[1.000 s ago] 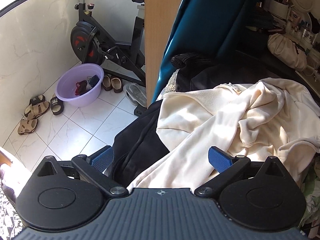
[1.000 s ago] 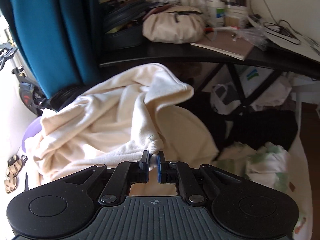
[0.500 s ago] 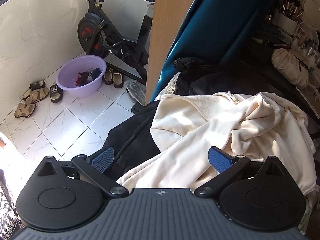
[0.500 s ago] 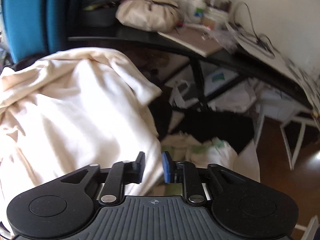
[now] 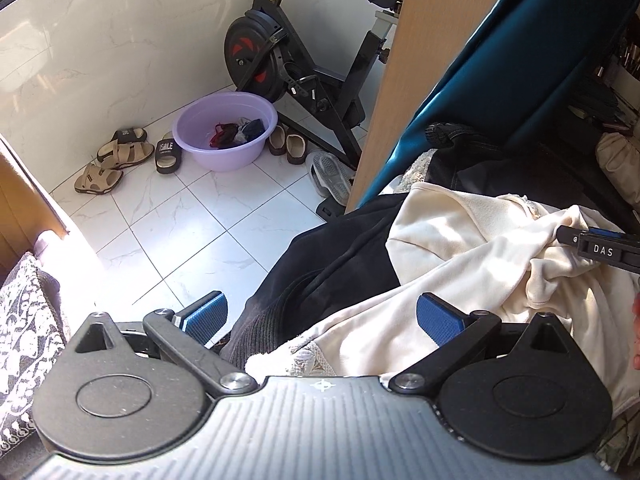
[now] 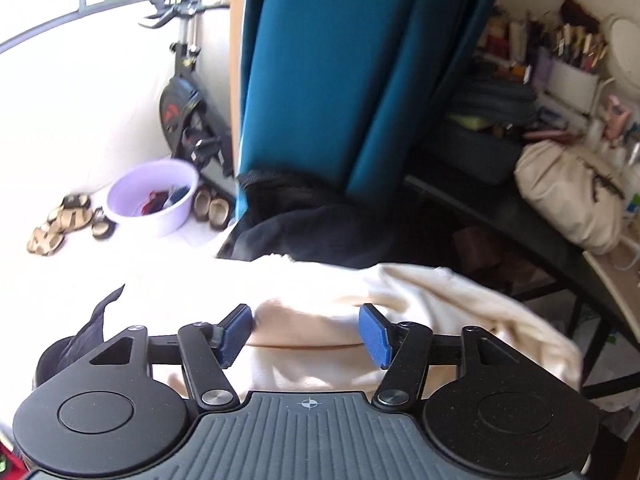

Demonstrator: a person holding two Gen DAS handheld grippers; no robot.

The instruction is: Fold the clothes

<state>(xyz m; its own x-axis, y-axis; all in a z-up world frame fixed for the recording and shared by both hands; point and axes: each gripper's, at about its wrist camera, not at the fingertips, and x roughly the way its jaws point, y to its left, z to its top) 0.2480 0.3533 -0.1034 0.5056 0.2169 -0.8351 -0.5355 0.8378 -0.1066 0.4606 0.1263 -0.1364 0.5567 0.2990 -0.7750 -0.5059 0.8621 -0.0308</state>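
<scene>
Tiled floor (image 5: 224,216), lilac basin (image 5: 226,136) beside exercise bike (image 5: 280,64), cream garment (image 5: 460,264), left claw (image 5: 320,316) and right claw (image 6: 306,334) gaping, empty.

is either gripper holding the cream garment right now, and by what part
Neither: left gripper and right gripper are both open over the cream garment.

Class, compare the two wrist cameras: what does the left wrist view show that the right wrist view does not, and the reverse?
Only the left wrist view: the grey sneaker on the tiles and a patterned rug.
Only the right wrist view: the bike's handlebars and a cluttered shelf.
Both: the cream garment, purple basin, teal curtain and open grippers, left gripper, right gripper.
</scene>
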